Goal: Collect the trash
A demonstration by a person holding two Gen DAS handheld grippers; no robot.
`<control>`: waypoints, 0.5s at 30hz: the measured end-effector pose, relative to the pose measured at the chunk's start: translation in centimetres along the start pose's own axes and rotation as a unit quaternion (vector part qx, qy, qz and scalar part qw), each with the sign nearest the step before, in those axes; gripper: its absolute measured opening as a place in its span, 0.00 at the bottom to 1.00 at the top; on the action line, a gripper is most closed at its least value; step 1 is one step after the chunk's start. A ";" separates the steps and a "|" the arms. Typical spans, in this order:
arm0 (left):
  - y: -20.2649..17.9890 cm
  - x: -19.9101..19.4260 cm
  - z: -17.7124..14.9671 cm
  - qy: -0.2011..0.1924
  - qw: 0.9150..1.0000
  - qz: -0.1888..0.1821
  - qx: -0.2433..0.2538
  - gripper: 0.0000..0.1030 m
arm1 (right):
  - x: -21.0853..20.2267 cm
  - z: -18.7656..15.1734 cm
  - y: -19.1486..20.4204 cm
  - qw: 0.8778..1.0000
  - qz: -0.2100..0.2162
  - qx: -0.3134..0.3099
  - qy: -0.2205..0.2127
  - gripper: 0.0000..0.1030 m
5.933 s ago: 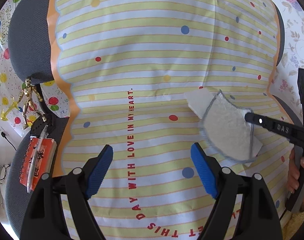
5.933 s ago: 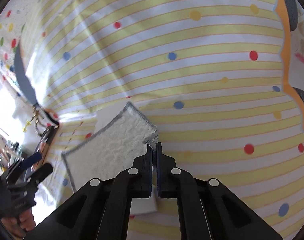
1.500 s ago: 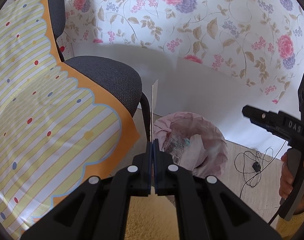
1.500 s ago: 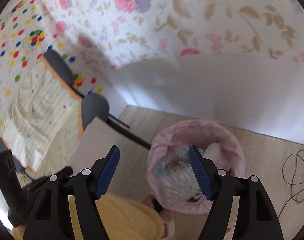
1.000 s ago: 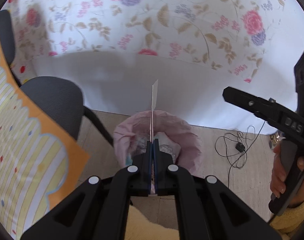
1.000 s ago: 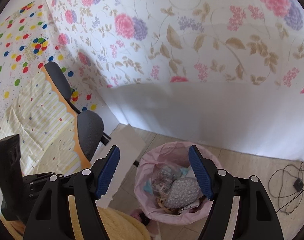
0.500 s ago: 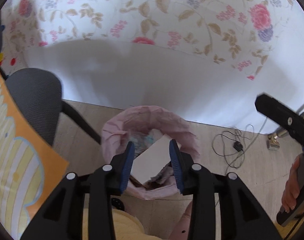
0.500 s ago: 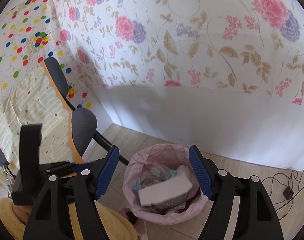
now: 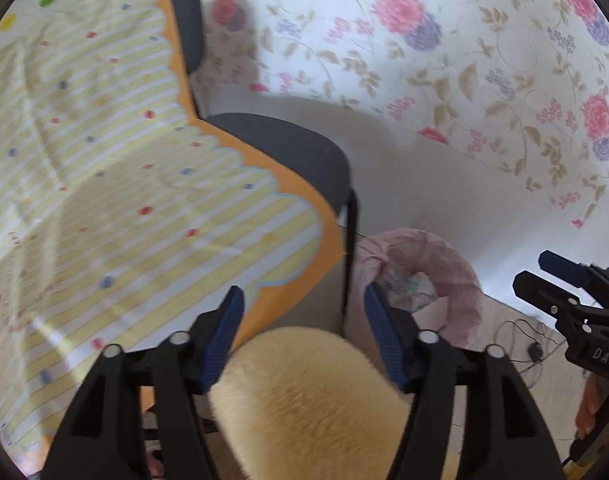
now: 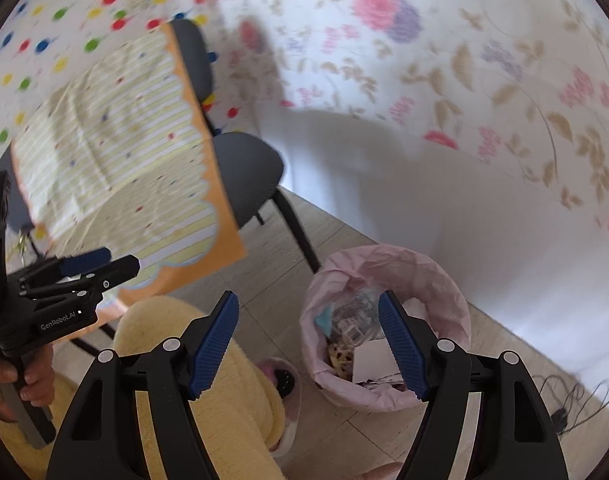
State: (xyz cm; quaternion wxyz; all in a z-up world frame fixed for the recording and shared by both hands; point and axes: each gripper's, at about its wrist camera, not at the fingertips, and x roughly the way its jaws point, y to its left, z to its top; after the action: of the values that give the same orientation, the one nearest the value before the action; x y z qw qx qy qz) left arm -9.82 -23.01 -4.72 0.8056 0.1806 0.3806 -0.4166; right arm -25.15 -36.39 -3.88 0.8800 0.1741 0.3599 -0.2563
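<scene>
A trash bin lined with a pink bag (image 10: 388, 272) stands on the floor by the wall, holding wrappers and a white sheet of paper (image 10: 370, 354). It also shows in the left wrist view (image 9: 456, 280). My right gripper (image 10: 308, 330) is open and empty above the bin's left side. My left gripper (image 9: 304, 332) is open and empty, above my yellow-clad knee (image 9: 312, 396), left of the bin. Each gripper shows in the other's view: the right one (image 9: 560, 280) at the right edge, the left one (image 10: 100, 266) at the left.
A table with a yellow striped, orange-edged cloth (image 9: 124, 184) is on the left. A grey office chair (image 9: 288, 148) stands between it and the bin. A black cable (image 10: 568, 404) lies on the wooden floor at right. A floral wall (image 9: 464, 60) is behind.
My left gripper opened and dropped the white paper into the bin, then swung left toward the table. The right gripper stayed open and pulled back a little.
</scene>
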 end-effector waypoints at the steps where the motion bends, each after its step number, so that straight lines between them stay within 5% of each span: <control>1: 0.5 -0.6 -0.3 -0.003 1.000 0.004 -0.003 0.70 | -0.3 0.0 0.7 1.000 0.001 -0.010 0.001 0.71; 9: 2.4 -4.9 -2.7 -0.022 0.997 0.078 -0.008 0.92 | -3.0 -0.2 5.4 0.997 -0.007 -0.080 0.004 0.74; 15: 3.2 -7.2 -4.3 -0.028 0.995 0.096 -0.012 0.93 | -5.0 -0.6 6.6 0.995 -0.008 -0.104 0.001 0.75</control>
State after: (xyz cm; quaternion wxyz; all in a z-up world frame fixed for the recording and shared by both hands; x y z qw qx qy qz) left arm -11.80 -14.67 -2.03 0.8544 0.1950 0.3433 -0.3378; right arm -24.72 -29.17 0.13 0.8909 0.0787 0.3871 -0.2240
